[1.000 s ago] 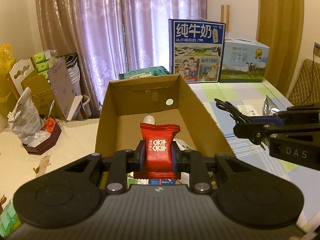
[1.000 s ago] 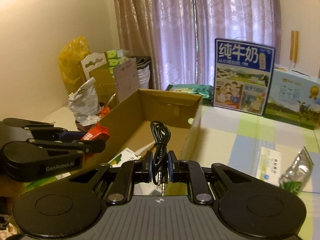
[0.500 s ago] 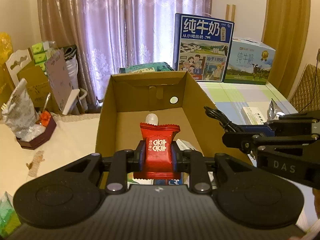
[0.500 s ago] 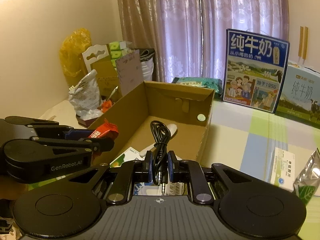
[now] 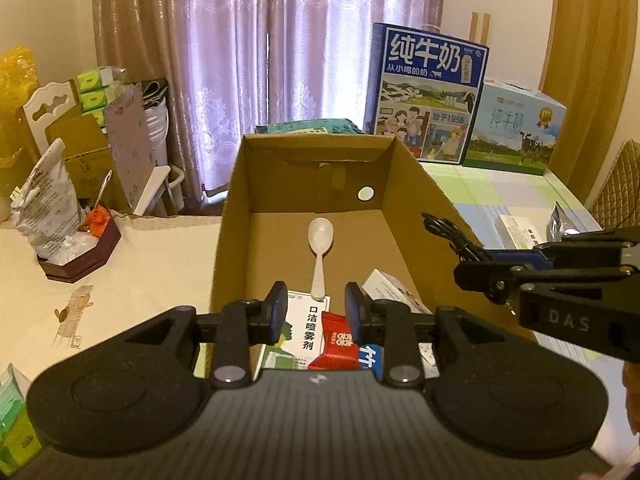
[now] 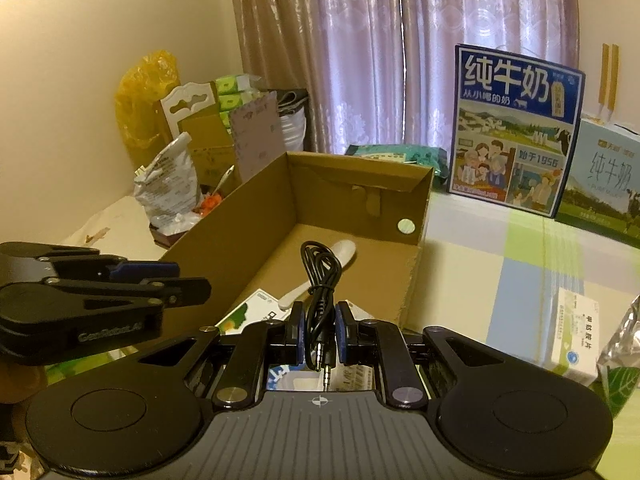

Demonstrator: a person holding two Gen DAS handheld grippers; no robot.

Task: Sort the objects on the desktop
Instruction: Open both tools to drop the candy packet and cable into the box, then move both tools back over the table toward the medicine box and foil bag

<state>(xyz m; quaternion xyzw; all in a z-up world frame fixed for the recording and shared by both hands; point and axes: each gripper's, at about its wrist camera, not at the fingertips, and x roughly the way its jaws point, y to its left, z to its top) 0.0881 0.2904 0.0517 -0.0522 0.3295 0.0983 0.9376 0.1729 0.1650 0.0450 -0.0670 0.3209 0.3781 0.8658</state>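
**Candy down in the box, cable over the right wall**

My left gripper (image 5: pixel 316 312) stood wide open above the near end of the cardboard box (image 5: pixel 232 216), its fingers parted with nothing between them. The red candy packet (image 5: pixel 336 346) lay below the gap on the box floor, resting partly on a white spray carton (image 5: pixel 306 330) and touching a blue packet (image 5: pixel 372 356) at its right. I could see only its far half, so I could not tell which way its long axis ran.

The white spoon (image 5: pixel 320 252) lay along the box's length, bowl toward the far wall and handle toward me, its tip touching the spray carton. Around its bowl, the far half of the floor was bare cardboard up to the far wall. A second white carton (image 5: pixel 390 292) sat against the right wall near my end.

My right gripper (image 6: pixel 318 330) was closed on the coiled black audio cable (image 6: pixel 320 276). The coil stood upright, loop pointing away from me and jack plugs hanging back toward the camera. It hung over the box's near right part, close to the right wall's top edge.

On the tablecloth (image 6: pixel 520 272) right of the box lay a small medicine box (image 6: pixel 576 332) and a foil pouch (image 6: pixel 620 344), both close to the near right edge, with open cloth between them and the box wall.
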